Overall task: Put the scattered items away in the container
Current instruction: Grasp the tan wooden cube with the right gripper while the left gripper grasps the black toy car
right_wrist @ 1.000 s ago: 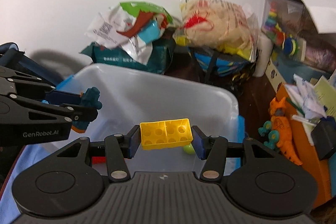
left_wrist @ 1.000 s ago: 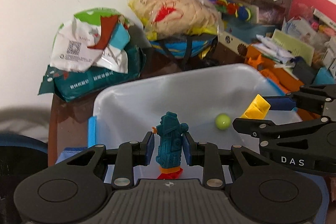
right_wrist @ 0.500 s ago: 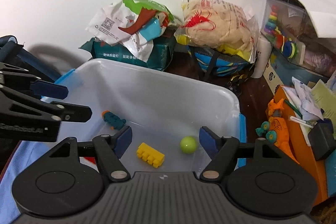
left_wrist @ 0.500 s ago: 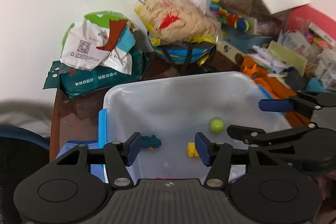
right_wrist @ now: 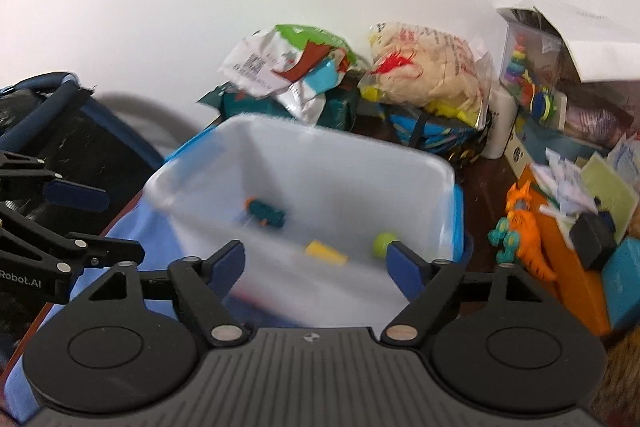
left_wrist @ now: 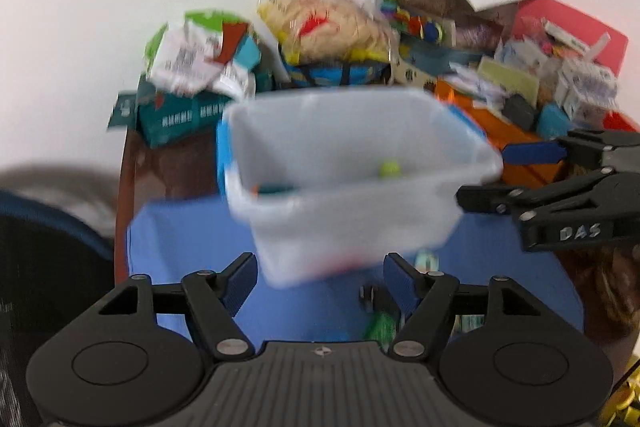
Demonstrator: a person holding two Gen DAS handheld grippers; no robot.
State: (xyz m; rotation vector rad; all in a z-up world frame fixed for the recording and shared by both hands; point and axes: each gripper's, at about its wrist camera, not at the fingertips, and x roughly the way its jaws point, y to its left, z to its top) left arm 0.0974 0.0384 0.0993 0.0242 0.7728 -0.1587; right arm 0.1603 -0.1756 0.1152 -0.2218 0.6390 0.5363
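Note:
The clear plastic bin [left_wrist: 460, 131] [right_wrist: 436, 163] stands on a blue cloth [left_wrist: 180, 235]. In it lie a teal toy robot [right_wrist: 266, 213], a yellow brick [right_wrist: 326, 253] and a green ball [right_wrist: 384, 243] [left_wrist: 390, 169]. My left gripper [left_wrist: 320, 281] is open and empty, pulled back in front of the bin. My right gripper [right_wrist: 316, 263] is open and empty above the bin's near edge. It also shows from the side in the left wrist view [left_wrist: 516, 171]. Small blurred items [left_wrist: 380, 323] lie on the cloth near my left gripper.
Behind the bin are a crumpled green and white bag [right_wrist: 288, 67], a bag of pale crackers [right_wrist: 424, 67] and a box with a rainbow toy [right_wrist: 528, 83]. An orange dinosaur toy [right_wrist: 524, 227] and papers crowd the right. A dark bag [right_wrist: 52, 131] stands left.
Both grippers opened and dropped the teal robot and yellow brick into the bin. Both have since drawn back from the bin; the left view is blurred by motion.

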